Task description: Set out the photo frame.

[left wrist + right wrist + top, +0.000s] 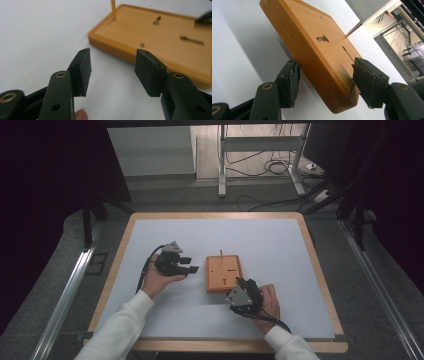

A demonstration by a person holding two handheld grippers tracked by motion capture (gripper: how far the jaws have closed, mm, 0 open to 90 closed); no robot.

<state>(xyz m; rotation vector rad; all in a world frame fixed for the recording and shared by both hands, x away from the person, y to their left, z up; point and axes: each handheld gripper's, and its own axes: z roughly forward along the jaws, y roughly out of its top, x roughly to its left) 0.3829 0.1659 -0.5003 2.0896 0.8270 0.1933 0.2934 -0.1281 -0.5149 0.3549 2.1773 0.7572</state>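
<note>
A flat wooden board [224, 272] with cut slots and a thin upright peg [220, 254] lies mid-table on the white mat. In the high view my left gripper [190, 264] hovers just left of the board, pointing at it. In the left gripper view it [112, 52] is open and empty, with the board [162, 37] and peg [113, 10] ahead. My right gripper [240, 282] sits at the board's near right corner. In the right gripper view its jaws [325, 63] straddle that corner of the board [312, 42], one pad touching the side and the other the top edge.
The white mat [280, 250] covers a table with a wooden rim [320, 270]. Beyond the far edge are desk legs [221, 165] and cables [272, 167] on the floor. A metal rail [70, 285] runs along the left.
</note>
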